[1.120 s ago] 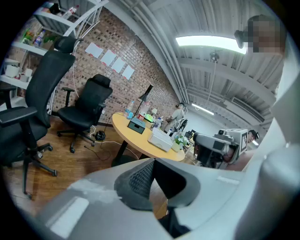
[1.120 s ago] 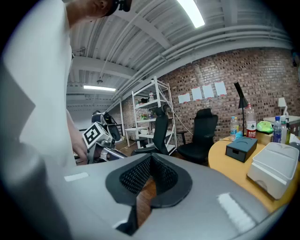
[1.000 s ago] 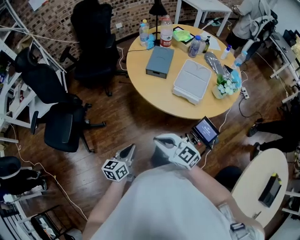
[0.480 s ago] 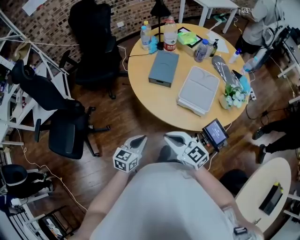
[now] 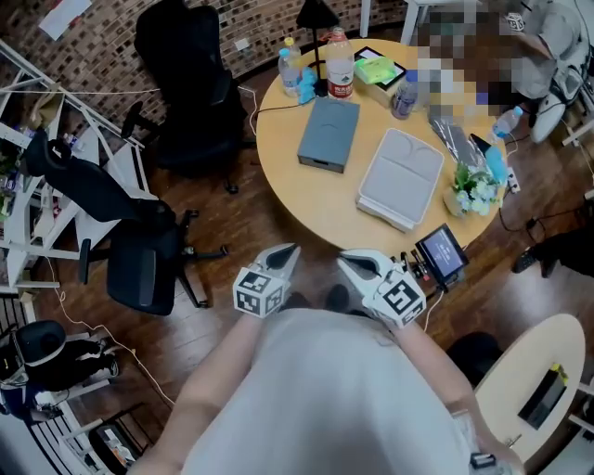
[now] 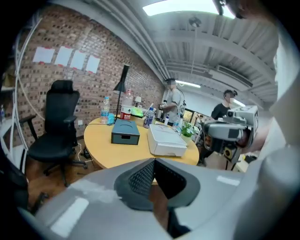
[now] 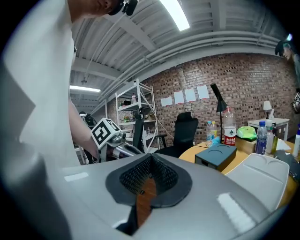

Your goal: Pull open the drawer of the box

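The grey-blue box point(image 5: 329, 134) lies on the far left part of the round wooden table point(image 5: 306, 199), its drawer pushed in. In the left gripper view the box point(image 6: 125, 132) shows its drawer front with a small notch. In the right gripper view the box point(image 7: 220, 158) sits at the right. Both grippers hang in front of the person's chest, short of the table's near edge and well apart from the box. My left gripper point(image 5: 283, 252) is shut and holds nothing, and so is my right gripper point(image 5: 351, 260). The left gripper's point(image 6: 153, 160) jaws meet at the tip, as do the right gripper's point(image 7: 150, 157).
A flat white case point(image 5: 402, 178) lies right of the box. Bottles point(image 5: 340, 63), a black lamp point(image 5: 317, 17), a green packet and a plant point(image 5: 473, 190) crowd the table's far and right sides. A small screen point(image 5: 440, 253) sits at the near edge. Black chairs point(image 5: 139, 250) stand at the left.
The person has stepped nearer to the table, so it now lies closer in the head view. Both grippers moved forward with the body and stay shut.
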A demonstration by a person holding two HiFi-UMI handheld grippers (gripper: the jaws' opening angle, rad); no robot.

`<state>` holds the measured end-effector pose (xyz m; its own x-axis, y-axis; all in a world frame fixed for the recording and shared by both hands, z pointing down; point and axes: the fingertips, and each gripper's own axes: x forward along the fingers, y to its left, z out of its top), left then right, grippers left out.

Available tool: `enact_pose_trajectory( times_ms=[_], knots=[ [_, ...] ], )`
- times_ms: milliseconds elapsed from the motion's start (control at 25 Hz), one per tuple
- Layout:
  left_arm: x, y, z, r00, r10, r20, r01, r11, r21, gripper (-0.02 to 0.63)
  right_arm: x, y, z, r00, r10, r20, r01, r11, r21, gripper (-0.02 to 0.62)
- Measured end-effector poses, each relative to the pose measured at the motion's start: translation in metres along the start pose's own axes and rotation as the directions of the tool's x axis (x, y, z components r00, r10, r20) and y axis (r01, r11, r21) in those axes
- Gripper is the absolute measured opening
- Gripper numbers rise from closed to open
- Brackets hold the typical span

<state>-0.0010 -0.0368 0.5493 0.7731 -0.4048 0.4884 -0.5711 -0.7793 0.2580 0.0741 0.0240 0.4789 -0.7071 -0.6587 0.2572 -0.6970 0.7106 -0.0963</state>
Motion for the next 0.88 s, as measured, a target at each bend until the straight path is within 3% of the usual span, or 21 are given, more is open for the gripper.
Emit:
enact_pose_trajectory(
  times_ms=[160,280,400,520,640,880],
  knots=[
    [0.010,0.013,0.001,1.000,0.020,0.024,-0.015,0.984,-0.178,0.008,-0.003,-0.010,0.006,1.000,-0.011,0.009,0.011,1.000,-0.006,-0.002],
    [0.017,0.023,0.004,0.999,0.022,0.036,-0.011,0.955,-0.296,0.008,-0.003,-0.018,0.015,0.999,-0.033,0.027,0.033,0.999,-0.008,-0.002],
    [0.031,0.034,0.006,0.998,0.020,0.058,0.009,0.889,-0.458,0.009,-0.002,-0.029,0.021,0.997,-0.062,0.039,0.061,0.998,0.026,-0.002],
    [0.050,0.047,0.014,0.997,0.029,0.078,0.021,0.819,-0.573,0.014,0.005,-0.037,0.027,0.997,-0.064,0.046,0.063,0.998,0.018,-0.002],
    [0.069,0.059,0.024,0.996,0.038,0.086,0.025,0.779,-0.627,0.014,0.014,-0.045,0.033,0.997,-0.069,0.039,0.069,0.998,0.013,-0.002],
    [0.107,0.077,0.035,0.997,0.035,0.071,0.020,0.755,-0.656,0.014,0.033,-0.072,0.038,0.996,-0.093,-0.006,0.093,0.995,0.026,-0.002]
  ],
)
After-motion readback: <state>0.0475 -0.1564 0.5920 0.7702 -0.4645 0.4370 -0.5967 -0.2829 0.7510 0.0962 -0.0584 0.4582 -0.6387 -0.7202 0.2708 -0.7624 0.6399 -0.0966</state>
